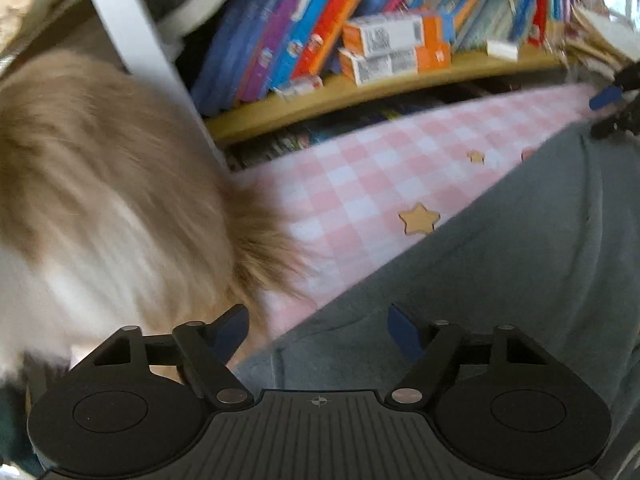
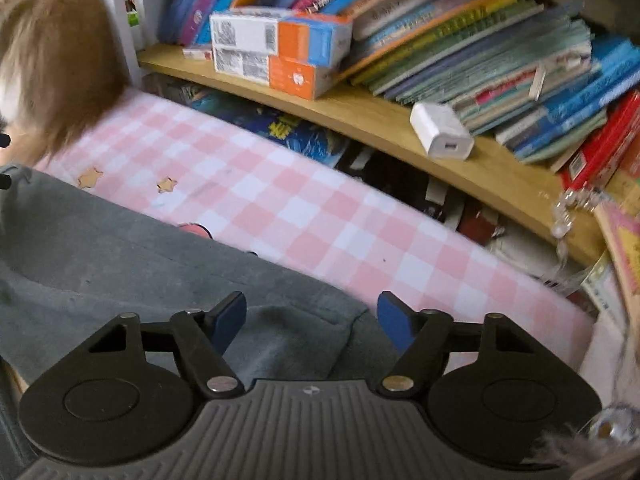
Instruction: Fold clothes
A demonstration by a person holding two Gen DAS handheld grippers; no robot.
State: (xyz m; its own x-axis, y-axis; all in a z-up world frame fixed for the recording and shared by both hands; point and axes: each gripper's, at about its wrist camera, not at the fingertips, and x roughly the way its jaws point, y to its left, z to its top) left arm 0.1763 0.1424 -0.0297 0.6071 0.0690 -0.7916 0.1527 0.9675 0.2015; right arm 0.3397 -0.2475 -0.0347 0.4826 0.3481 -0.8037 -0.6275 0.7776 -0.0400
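— Hovering over a grey garment, my left claw stands with its blue pads wide apart, nothing pinched between them. Where does the cloth lie?

— Spread across the pink-and-white checked cover, its hem running right under your pads. My right claw hangs above the same grey garment near its edge, pads parted too, gripping nothing; the cloth sits below the gap.

— Beside my left pad a tan, long-haired furry thing crowds the checked cover; too blurred to say what it is.

— I see it at my far left. Past the cloth, small wooden stars lie on the checks.

— Beyond, a wooden shelf carries leaning books and two stacked orange-and-white boxes.

— From my side, a white charger plug rests on that shelf, just before the piled books.
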